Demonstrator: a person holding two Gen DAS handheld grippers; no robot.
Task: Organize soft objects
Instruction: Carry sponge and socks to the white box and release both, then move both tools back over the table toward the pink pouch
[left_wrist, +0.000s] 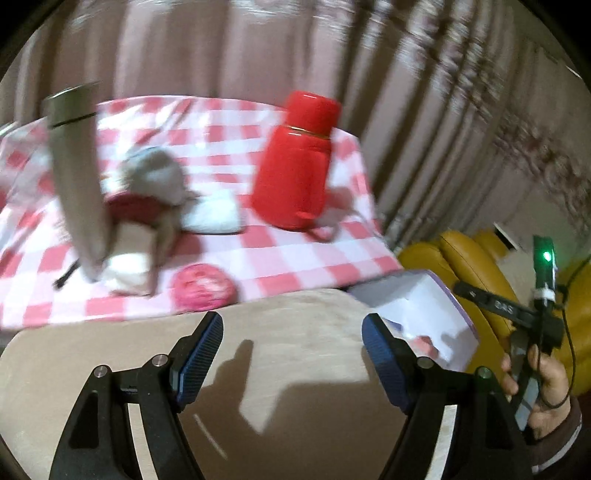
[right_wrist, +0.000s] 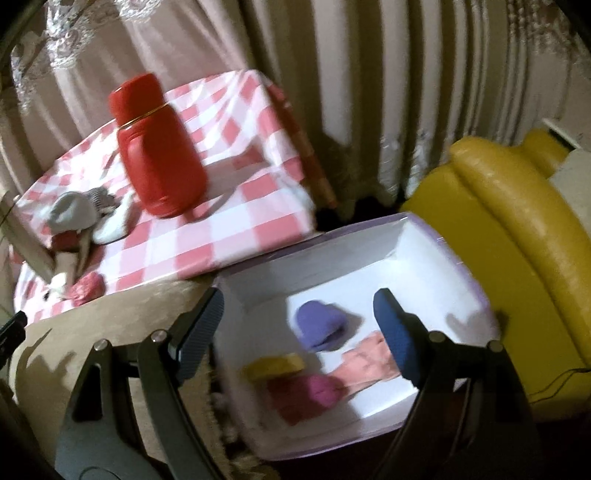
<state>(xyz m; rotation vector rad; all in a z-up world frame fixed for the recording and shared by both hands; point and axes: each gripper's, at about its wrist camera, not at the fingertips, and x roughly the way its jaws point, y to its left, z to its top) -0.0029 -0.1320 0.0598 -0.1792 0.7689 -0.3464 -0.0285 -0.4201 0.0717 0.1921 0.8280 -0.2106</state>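
The soft things sit in two places. In my right wrist view, four of them lie in the white box (right_wrist: 369, 254) under my right gripper (right_wrist: 299, 328): a purple piece (right_wrist: 319, 325) near the centre, a peach one (right_wrist: 369, 363) at about four o'clock from it, a yellow one (right_wrist: 273, 365) at seven o'clock, and a magenta one (right_wrist: 308, 397) at six o'clock. Blur smears their edges, so I cannot say what each item is; my right finger covers part of the peach one. My right gripper's jaws stand wide apart with nothing pressed between the pads.

The rest wait on the checked cloth (left_wrist: 229, 147). In my left wrist view, a heap of grey, red and white fabric (left_wrist: 147, 206) lies at nine o'clock from the red flask (left_wrist: 295, 162), too blurred to separate. A pink round piece (left_wrist: 205, 291) sits at six o'clock from the heap, near the cloth's front edge. A tilted metal flask (left_wrist: 77, 166) hides the heap's left side.

My left gripper (left_wrist: 291, 350) hangs released over the beige surface (left_wrist: 295, 325), empty. At three o'clock, only a corner of the box shows, and my right hand (left_wrist: 539, 387) is cut off by the frame edge. A yellow seat (right_wrist: 517, 258) lies beyond the box.
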